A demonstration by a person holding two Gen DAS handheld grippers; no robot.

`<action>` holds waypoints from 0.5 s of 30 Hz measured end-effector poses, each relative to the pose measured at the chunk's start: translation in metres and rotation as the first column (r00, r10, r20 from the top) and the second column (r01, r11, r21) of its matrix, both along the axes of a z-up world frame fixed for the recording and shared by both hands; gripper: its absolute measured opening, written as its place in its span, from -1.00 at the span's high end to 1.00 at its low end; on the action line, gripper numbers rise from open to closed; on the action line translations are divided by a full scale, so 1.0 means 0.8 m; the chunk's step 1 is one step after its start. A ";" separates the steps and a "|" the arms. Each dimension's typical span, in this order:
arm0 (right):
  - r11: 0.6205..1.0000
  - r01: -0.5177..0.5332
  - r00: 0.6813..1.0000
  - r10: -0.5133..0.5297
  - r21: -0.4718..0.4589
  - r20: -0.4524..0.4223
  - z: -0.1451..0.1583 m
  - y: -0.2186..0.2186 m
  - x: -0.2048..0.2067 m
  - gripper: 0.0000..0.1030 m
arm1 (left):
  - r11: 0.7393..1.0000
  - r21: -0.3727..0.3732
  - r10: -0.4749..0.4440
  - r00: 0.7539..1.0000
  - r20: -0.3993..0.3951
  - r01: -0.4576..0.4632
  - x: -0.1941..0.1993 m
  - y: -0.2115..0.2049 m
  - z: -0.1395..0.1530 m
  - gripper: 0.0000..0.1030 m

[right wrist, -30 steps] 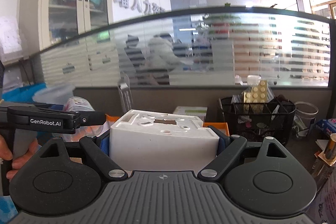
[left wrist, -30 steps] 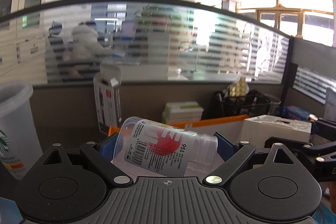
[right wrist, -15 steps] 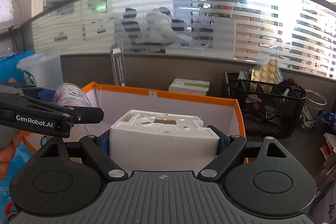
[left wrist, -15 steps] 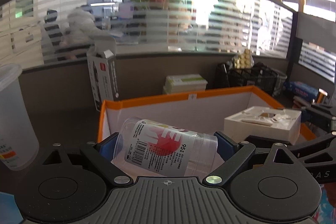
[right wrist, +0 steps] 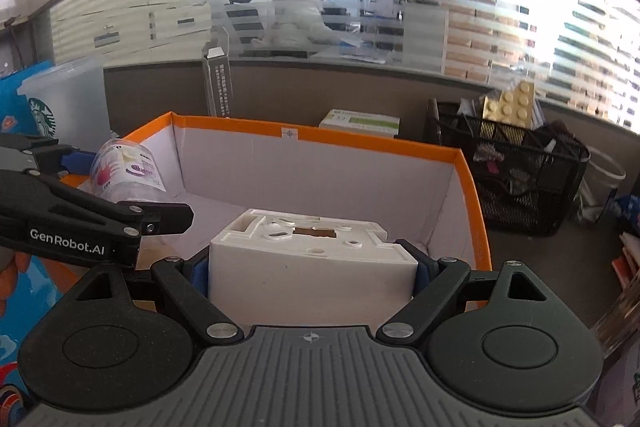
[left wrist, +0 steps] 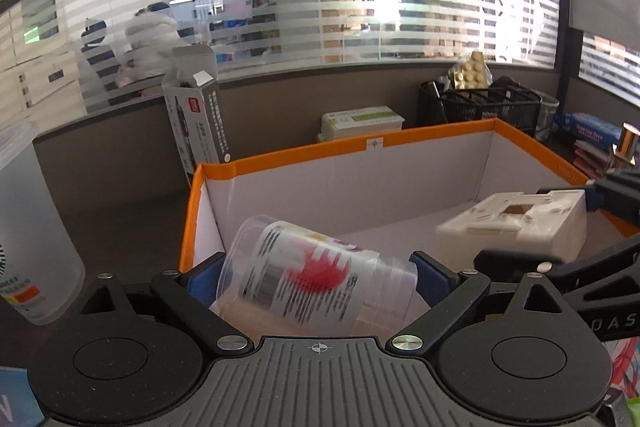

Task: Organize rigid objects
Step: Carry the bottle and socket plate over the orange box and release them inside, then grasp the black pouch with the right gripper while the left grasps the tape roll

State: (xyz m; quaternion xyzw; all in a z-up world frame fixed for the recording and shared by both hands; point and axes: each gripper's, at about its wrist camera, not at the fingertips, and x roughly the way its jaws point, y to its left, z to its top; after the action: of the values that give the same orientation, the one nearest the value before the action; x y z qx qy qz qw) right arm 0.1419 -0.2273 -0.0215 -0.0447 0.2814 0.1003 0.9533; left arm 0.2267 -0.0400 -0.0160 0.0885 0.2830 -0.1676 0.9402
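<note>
Left gripper (left wrist: 318,277) pinching a clear labelled plastic cup (left wrist: 316,281) sideways; right gripper (right wrist: 310,269) clamped on a white foam block (right wrist: 308,259), both over the orange-rimmed cardboard box (right wrist: 360,147). Probably light, crushable cup, crumbly foam; best gripped gently across the flanks. Cluttered office bench, glass partition behind.

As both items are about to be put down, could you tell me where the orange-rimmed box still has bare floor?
The orange-rimmed box is bare along its back wall, beyond the white foam block and clear plastic cup. Outside, the mesh basket side is crowded.
</note>
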 end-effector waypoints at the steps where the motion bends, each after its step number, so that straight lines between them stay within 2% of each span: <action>1: 1.000 0.001 1.000 -0.001 -0.010 0.005 0.002 0.001 -0.003 -0.67 | 1.000 0.004 0.000 1.000 -0.004 0.000 -0.001 0.000 0.001 -0.92; 3: 0.999 -0.002 1.000 0.002 -0.038 0.016 0.007 0.004 -0.009 -0.69 | 1.000 0.017 0.016 1.000 -0.003 -0.015 -0.005 0.000 0.005 -1.00; 9: 0.999 0.014 0.996 -0.011 -0.034 0.084 0.041 0.002 -0.046 -0.73 | 0.999 -0.004 0.038 0.999 0.035 -0.038 -0.036 0.016 0.033 -1.00; 15: 1.000 0.011 0.987 -0.007 -0.021 0.163 0.063 0.003 -0.120 -0.85 | 0.998 -0.064 0.029 0.991 0.127 -0.021 -0.107 0.058 0.053 -1.00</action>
State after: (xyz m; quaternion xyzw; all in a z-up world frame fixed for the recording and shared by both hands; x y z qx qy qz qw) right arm 0.0455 -0.2250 0.0288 -0.0619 0.2036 0.0889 0.9730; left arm 0.1414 0.0067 0.0263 0.0659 0.2178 -0.1587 0.9607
